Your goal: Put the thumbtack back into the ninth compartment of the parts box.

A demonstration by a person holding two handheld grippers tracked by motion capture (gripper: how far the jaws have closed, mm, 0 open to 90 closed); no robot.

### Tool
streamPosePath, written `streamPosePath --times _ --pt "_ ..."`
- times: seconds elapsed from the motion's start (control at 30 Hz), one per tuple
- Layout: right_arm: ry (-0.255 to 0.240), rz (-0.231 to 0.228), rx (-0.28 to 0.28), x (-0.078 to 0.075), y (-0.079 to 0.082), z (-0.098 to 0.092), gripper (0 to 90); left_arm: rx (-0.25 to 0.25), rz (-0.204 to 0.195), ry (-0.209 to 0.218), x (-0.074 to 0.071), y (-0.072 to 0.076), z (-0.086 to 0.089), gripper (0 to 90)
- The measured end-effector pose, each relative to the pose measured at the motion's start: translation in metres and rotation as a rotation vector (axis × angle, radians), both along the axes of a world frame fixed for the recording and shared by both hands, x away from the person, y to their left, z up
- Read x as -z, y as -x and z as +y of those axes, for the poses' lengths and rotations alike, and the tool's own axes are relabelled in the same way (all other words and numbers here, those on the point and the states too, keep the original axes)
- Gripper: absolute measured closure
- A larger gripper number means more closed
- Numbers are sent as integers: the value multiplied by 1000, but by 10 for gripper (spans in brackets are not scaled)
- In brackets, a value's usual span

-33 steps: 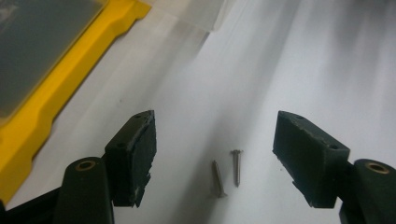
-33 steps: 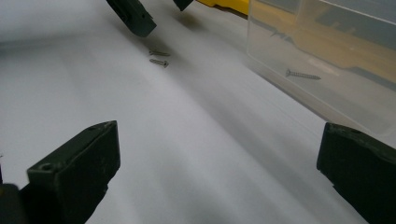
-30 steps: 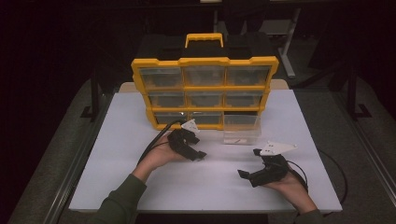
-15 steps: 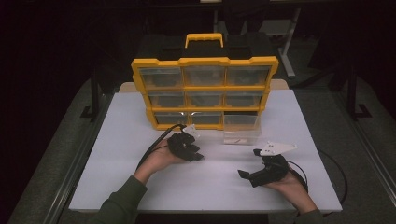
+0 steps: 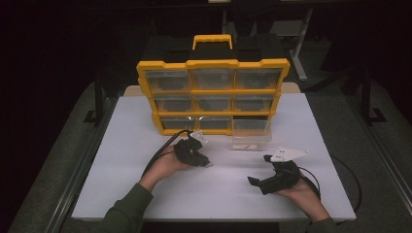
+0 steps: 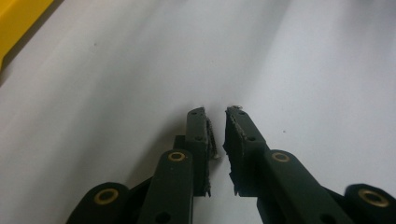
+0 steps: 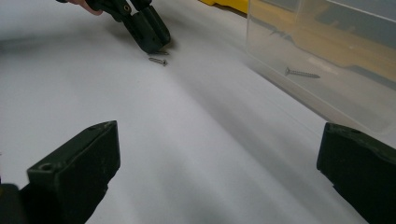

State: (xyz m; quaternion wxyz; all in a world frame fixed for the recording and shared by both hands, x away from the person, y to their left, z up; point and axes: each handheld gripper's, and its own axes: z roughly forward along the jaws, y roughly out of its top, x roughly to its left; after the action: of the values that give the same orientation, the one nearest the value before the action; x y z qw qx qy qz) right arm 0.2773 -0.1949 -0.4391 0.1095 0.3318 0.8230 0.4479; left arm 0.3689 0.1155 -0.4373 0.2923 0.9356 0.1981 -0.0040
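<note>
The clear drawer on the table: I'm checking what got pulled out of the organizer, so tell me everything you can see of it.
The clear drawer is a small see-through plastic bin with straight walls and an open top. It sits upright on the white table, just in front of the yellow organizer, whose lower right slot stands empty. One small screw lies flat on its floor. No hand-held gripper touches it.

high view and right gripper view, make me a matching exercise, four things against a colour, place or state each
1 organiser
2 clear drawer
3 loose screw
4 right gripper

a jaws wide apart
b yellow frame
c lying bare on the white table
d single screw inside it

Pairs: 1-b, 2-d, 3-c, 4-a
</note>
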Motion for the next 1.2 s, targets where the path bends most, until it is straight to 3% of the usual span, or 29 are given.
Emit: streamPosePath --times 0.43,0.83,1.2 --pt "0 -1 1 0 0 0 0 0 4 -9 2 0 0 868" --pt "0 -2 1 0 0 0 0 4 5 -8 2 -1 0 876" --pt "0 0 1 0 0 0 0 -4 9 40 -9 -5 3 876"
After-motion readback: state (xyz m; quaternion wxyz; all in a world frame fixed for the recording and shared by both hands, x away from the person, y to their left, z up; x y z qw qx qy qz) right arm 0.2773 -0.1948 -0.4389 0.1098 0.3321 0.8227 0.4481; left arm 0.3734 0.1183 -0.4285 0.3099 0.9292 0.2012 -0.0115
